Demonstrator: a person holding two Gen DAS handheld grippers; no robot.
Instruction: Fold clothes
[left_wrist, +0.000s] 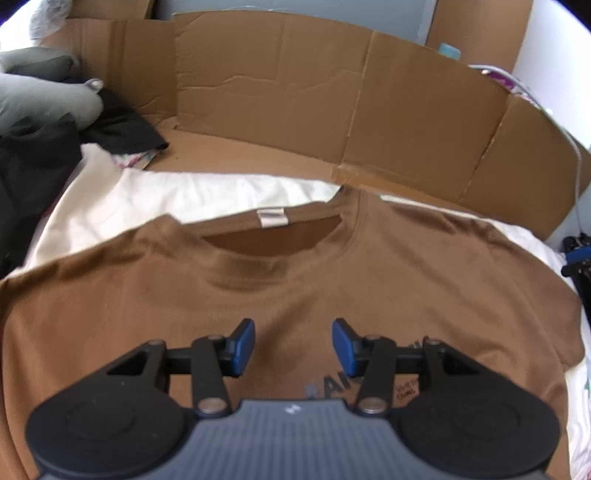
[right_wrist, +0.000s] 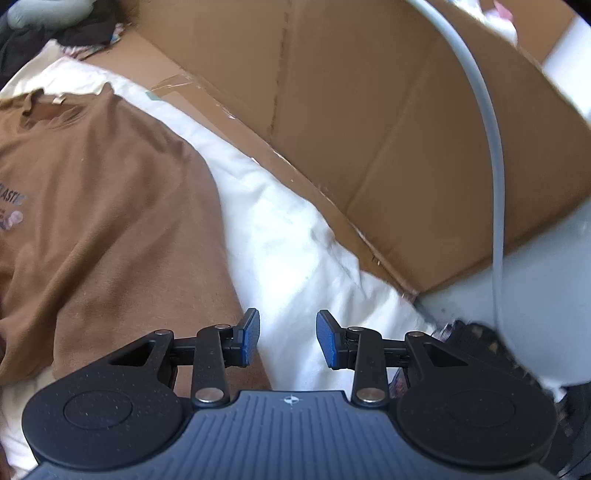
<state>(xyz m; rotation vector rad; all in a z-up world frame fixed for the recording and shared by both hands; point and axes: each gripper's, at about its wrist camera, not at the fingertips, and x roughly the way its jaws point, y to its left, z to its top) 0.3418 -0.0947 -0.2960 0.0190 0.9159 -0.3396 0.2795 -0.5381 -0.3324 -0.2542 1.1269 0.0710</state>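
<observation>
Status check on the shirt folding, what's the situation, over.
Left gripper open above brown T-shirt, nothing held. Right gripper open at shirt's edge, over white sheet. Shirt flat, unfolded. Dark clothes pile off to the side, not blocking.

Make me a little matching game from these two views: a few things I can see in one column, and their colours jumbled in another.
Things:
1. T-shirt
2. Sheet under it
3. Gripper pads
4. Neck label

Colours:
A. blue
B. pale pinkish
C. brown
D. white

Pairs: 1-C, 2-D, 3-A, 4-B
</observation>
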